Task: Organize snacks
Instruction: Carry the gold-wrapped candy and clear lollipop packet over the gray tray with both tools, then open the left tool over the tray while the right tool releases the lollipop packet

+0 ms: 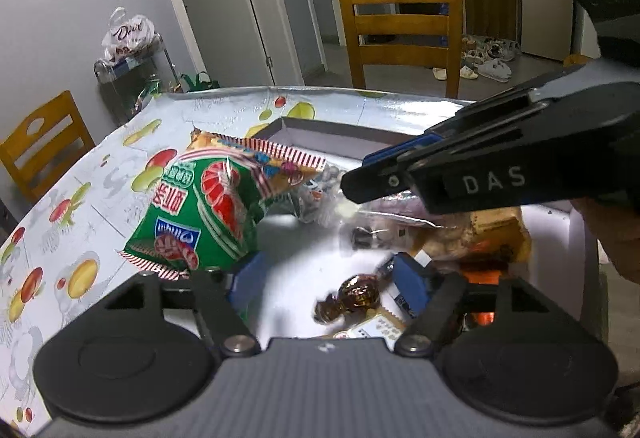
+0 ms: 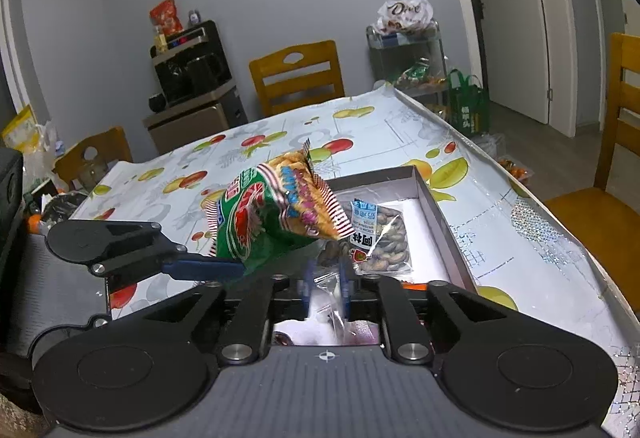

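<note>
A shallow white box [image 1: 320,135] lies on the fruit-print table and holds several snacks. A green shrimp-cracker bag [image 1: 200,217] leans on an orange striped bag [image 1: 256,157] at the box's left side; both show in the right wrist view [image 2: 256,222]. My left gripper [image 1: 326,286] is open over the box, its left finger [image 1: 248,280] against the green bag, with a brown foil candy [image 1: 352,296] between its fingers. My right gripper [image 2: 326,288] is shut on a clear plastic snack packet [image 2: 332,302]; it also shows in the left wrist view [image 1: 360,183]. A packet of nuts [image 2: 380,238] lies in the box.
Wooden chairs [image 1: 404,25] stand around the table. A metal trolley with a white Dove bag [image 1: 128,37] stands by the wall. A black appliance on a cabinet [image 2: 192,77] stands at the far wall. The table edge [image 2: 520,189] runs along the right.
</note>
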`<state>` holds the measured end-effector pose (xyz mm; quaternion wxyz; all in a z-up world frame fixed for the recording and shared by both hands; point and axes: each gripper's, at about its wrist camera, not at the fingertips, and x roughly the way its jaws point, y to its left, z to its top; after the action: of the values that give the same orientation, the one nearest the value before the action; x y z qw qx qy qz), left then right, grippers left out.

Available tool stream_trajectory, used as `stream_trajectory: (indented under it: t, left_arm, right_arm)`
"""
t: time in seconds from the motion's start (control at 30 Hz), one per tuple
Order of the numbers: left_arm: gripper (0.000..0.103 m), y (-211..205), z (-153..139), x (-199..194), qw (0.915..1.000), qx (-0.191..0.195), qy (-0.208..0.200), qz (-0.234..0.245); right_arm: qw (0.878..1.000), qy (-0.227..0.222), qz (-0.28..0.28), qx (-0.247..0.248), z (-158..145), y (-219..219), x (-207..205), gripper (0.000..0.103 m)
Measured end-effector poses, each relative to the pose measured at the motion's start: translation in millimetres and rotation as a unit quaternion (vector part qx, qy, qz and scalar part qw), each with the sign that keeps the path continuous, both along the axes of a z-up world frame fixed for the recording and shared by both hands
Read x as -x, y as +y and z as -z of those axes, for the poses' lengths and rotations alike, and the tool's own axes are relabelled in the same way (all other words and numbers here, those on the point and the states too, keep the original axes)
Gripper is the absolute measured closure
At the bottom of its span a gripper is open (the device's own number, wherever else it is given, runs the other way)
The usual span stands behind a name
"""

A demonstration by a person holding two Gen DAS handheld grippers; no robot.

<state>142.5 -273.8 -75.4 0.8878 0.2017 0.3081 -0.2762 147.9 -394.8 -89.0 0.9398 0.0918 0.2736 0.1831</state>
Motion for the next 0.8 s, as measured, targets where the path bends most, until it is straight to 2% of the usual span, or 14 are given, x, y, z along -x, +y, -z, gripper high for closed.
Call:
stream_trajectory:
  t: [0.03, 0.1, 0.23, 0.3, 0.37, 0.4, 0.57, 0.8]
  left_arm:
    - [0.028, 0, 0, 0, 1.0, 0.0, -0.001, 0.0]
    - [0.024, 1, 0, 0, 1.0, 0.001, -0.002, -0.001]
    - [0.021, 4, -1, 0, 1.0, 0.007, 0.001, -0.002]
    - [0.019, 6, -2, 2, 0.9999, 0.012, 0.005, -0.001]
    - [0.015, 7, -3, 4, 0.9998, 0.019, 0.01, -0.002]
    - [0.012, 8, -3, 5, 0.9997, 0.022, 0.011, -0.004]
    - [0.012, 10, -4, 9, 0.9994, 0.026, 0.021, -0.006]
    - [0.012, 21, -15, 22, 0.9982, 0.055, 0.022, 0.001]
  right_arm:
    - [1.0, 0.0, 0.002, 0.0, 0, 0, 0, 0.071]
    - [1.0, -0.001, 0.005, -0.003, -1, 0, 0, 0.053]
    - [1.0, -0.001, 0.003, 0.002, -3, 0, 4, 0.034]
    - [1.0, -0.002, 0.002, 0.002, -4, -1, 6, 0.018]
    - [1.0, -0.003, 0.004, 0.004, -6, -3, 10, 0.011]
    - [1.0, -0.003, 0.005, 0.006, -7, -3, 11, 0.009]
    - [1.0, -0.001, 0.011, 0.018, -10, -2, 18, 0.001]
    - [0.999, 0.0, 0.03, 0.034, -18, 2, 27, 0.0]
